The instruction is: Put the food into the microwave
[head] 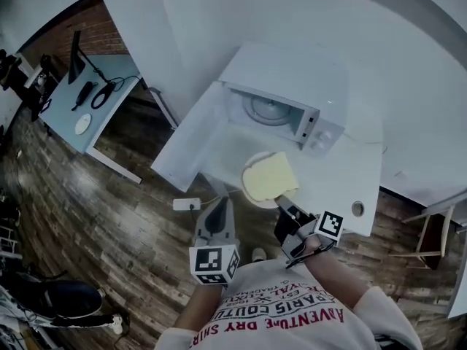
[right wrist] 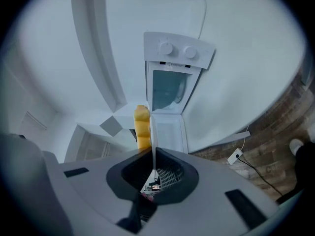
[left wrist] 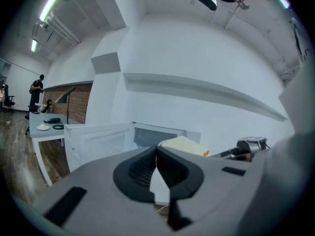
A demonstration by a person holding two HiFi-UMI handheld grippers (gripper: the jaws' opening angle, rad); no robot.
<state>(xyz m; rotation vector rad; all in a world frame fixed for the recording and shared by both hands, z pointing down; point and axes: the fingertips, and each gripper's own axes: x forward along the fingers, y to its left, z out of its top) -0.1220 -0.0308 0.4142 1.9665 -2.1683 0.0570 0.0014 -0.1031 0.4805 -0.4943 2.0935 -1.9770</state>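
Note:
A white plate (head: 257, 188) carrying a yellow slab of food (head: 271, 176) hangs over the white table's front edge, just before the microwave (head: 288, 108). The microwave's door (head: 191, 141) is swung open to the left and the glass turntable shows inside. My right gripper (head: 286, 203) is shut on the plate's near rim. In the right gripper view the picture is rolled sideways: the plate (right wrist: 153, 139) shows edge-on between the jaws, with the food (right wrist: 142, 126) beside it and the microwave (right wrist: 170, 90) ahead. My left gripper (head: 218, 211) is shut and empty, left of the plate; its own view shows its tips (left wrist: 157, 150) and the food (left wrist: 183, 145).
The white table (head: 343, 184) stands against a white wall. A desk (head: 95, 97) with small items stands at the far left, a power strip (head: 186, 204) lies on the wooden floor, and a chair (head: 427, 232) is at the right. A person (left wrist: 35, 90) stands far off.

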